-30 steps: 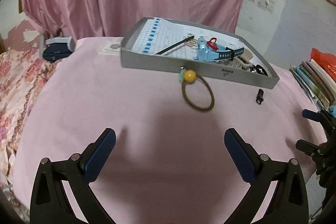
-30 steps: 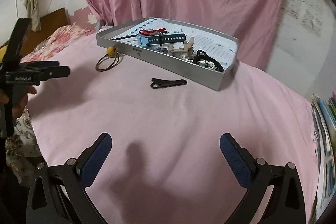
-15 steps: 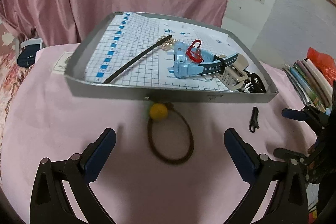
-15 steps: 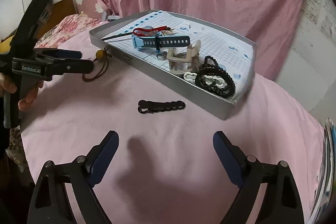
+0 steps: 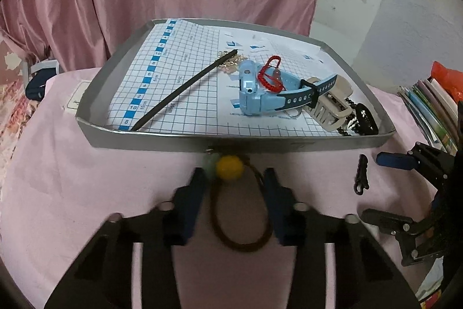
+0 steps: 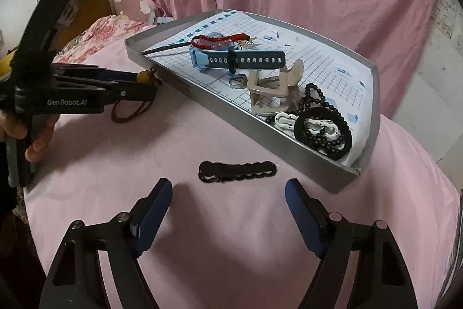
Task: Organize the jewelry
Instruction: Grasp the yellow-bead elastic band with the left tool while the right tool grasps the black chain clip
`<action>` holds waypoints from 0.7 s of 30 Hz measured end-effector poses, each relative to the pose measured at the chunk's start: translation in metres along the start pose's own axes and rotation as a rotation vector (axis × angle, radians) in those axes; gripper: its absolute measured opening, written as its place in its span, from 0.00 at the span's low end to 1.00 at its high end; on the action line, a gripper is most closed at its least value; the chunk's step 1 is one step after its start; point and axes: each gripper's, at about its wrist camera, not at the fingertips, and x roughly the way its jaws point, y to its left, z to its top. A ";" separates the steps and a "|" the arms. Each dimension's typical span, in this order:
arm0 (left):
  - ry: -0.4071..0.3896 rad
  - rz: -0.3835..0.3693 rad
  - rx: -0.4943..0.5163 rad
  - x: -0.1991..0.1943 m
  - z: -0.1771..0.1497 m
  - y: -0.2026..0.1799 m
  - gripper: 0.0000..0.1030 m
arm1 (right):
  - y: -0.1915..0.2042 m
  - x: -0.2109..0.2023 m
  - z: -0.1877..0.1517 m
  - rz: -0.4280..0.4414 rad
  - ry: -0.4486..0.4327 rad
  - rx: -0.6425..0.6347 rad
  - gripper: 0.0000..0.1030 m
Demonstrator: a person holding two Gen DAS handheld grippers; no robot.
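Observation:
A brown hair tie with a yellow bead lies on the pink cloth against the front wall of the grey tray. My left gripper straddles the loop, its fingers narrowed to either side of the band, which still lies round and unsqueezed. A black wavy hair clip lies on the cloth just ahead of my right gripper, which is open and holds nothing. The tray holds a blue watch, a red cord, a beige claw clip, black beads and a black stick.
In the right wrist view a hand holds the left gripper at the left. Books are stacked at the table's right edge. A pink curtain hangs behind the tray. A floral bedspread lies beyond the table at the left.
My left gripper has moved forward over the hair tie and its fingers have closed in from wide to just outside the loop. My right gripper has moved closer to the black clip.

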 end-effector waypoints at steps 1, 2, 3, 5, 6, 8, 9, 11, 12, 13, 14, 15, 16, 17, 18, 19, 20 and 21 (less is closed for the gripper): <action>0.000 -0.006 -0.006 0.000 0.000 0.002 0.23 | -0.001 0.001 0.001 -0.002 0.000 0.003 0.75; 0.001 -0.011 -0.011 0.000 0.000 0.003 0.20 | -0.001 0.002 0.002 -0.005 0.000 0.005 0.75; 0.001 -0.019 -0.013 -0.001 0.000 0.003 0.19 | -0.002 0.003 0.003 -0.009 0.002 0.009 0.75; 0.004 -0.046 -0.015 -0.001 -0.001 0.004 0.19 | -0.005 0.006 0.004 -0.008 0.010 0.022 0.75; 0.005 -0.054 -0.012 -0.001 -0.001 0.003 0.18 | -0.006 0.007 0.005 -0.004 0.012 0.029 0.75; 0.009 -0.074 -0.004 -0.001 0.000 0.001 0.18 | -0.008 0.008 0.006 -0.007 0.012 0.034 0.75; 0.010 -0.081 -0.002 -0.001 0.000 0.000 0.18 | -0.008 0.009 0.007 -0.006 0.012 0.033 0.75; 0.012 -0.101 -0.003 -0.001 0.000 0.000 0.17 | -0.009 0.010 0.008 -0.004 0.013 0.033 0.75; 0.013 -0.116 -0.009 -0.001 0.000 0.001 0.17 | -0.009 0.011 0.009 -0.003 0.012 0.033 0.75; 0.013 -0.126 -0.018 -0.001 0.001 0.003 0.16 | -0.009 0.011 0.010 -0.003 0.012 0.032 0.75; 0.013 -0.134 -0.026 0.000 0.001 0.004 0.16 | -0.008 0.012 0.010 -0.002 0.012 0.028 0.72; 0.013 -0.141 -0.034 -0.001 0.000 0.006 0.14 | -0.007 0.012 0.011 0.002 0.010 0.024 0.70; 0.015 -0.146 -0.043 0.000 0.001 0.008 0.04 | -0.006 0.012 0.011 0.005 0.006 0.022 0.65; 0.026 -0.158 -0.050 0.001 0.001 0.009 0.04 | -0.006 0.012 0.011 0.005 0.002 0.021 0.59; 0.025 -0.165 -0.056 0.001 0.001 0.010 0.04 | -0.006 0.011 0.012 0.005 -0.002 0.020 0.56; 0.024 -0.167 -0.057 0.001 0.001 0.010 0.04 | -0.006 0.011 0.012 0.004 -0.003 0.019 0.55; 0.024 -0.168 -0.056 0.001 0.001 0.010 0.04 | -0.005 0.011 0.012 0.003 -0.003 0.018 0.55; 0.024 -0.169 -0.054 0.000 0.001 0.010 0.04 | -0.005 0.012 0.013 0.003 -0.003 0.017 0.55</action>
